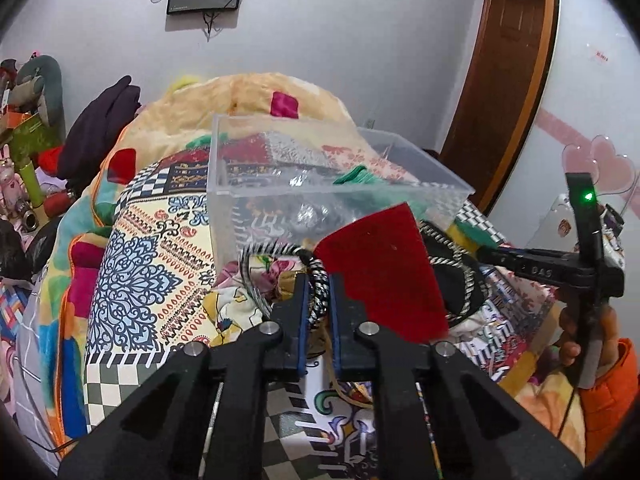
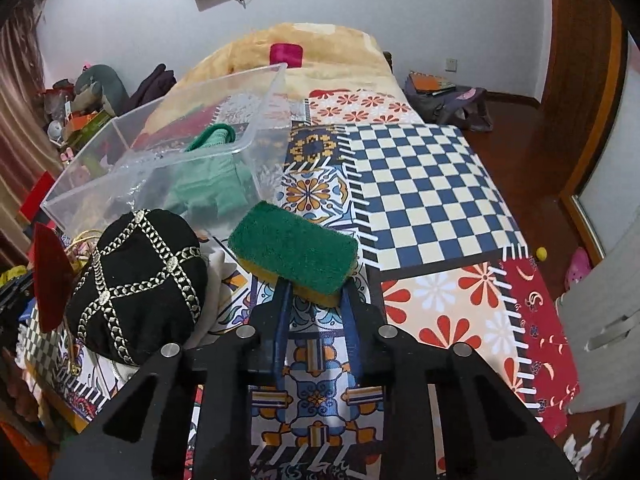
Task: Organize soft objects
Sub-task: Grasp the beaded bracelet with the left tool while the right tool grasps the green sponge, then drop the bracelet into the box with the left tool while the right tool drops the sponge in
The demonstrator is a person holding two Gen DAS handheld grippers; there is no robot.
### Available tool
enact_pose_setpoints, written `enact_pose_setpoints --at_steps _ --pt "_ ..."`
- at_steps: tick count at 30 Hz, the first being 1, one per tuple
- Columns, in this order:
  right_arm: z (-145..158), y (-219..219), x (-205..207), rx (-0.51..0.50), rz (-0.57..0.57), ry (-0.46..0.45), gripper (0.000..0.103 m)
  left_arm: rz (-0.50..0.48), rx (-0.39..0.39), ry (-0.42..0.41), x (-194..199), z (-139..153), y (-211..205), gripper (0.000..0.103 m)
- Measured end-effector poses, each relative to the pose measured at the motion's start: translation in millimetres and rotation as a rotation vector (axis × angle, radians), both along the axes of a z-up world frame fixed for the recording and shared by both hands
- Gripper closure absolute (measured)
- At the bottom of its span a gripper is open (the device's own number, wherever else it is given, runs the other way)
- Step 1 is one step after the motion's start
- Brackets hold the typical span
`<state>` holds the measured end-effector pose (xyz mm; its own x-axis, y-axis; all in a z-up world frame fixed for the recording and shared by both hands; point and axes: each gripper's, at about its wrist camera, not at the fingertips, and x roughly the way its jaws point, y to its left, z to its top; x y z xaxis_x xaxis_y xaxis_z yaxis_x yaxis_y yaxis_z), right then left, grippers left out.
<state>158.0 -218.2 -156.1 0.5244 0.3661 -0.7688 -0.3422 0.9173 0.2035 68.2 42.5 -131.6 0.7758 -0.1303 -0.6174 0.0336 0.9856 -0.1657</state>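
My left gripper [image 1: 319, 280] is shut on the black-and-white braided rim [image 1: 320, 296] of a black cap, whose red lining [image 1: 384, 272] faces me. In the right wrist view the black cap [image 2: 140, 284] with silver chain trim sits left of my right gripper [image 2: 314, 284], which is shut on a green-and-yellow sponge [image 2: 294, 248] held above the bed. A clear plastic box [image 2: 132, 172] stands just behind, with a green cloth [image 2: 208, 180] inside; the box also shows in the left wrist view [image 1: 320, 188].
The patchwork bedspread [image 2: 432, 184] covers the bed. A beige blanket pile [image 1: 256, 92] lies behind the box. Clutter and dark clothes [image 1: 100, 124] stand at the left. A wooden door [image 1: 508, 60] is at the right. Bags [image 2: 452, 100] lie on the floor.
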Motion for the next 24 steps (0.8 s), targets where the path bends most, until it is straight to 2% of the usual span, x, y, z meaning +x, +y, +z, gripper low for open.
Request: enact_pose_setpoints --at_steps 7,18,24 --pt "14.8 -1.1 -4.9 0.021 0.006 -0.045 0.086 -0.003 -0.004 -0.035 -6.7 12.2 -3.1 0.097" --pt "59.5 1.6 -28.9 0.076 0.049 -0.175 0.090 0.022 0.012 -0.124 -18.8 42.2 -0.8 0.097" --pt "79.5 11.9 -31.5 0.118 0.084 -0.225 0.090 0.025 0.009 -0.157 -8.6 58.4 2.3 0.097"
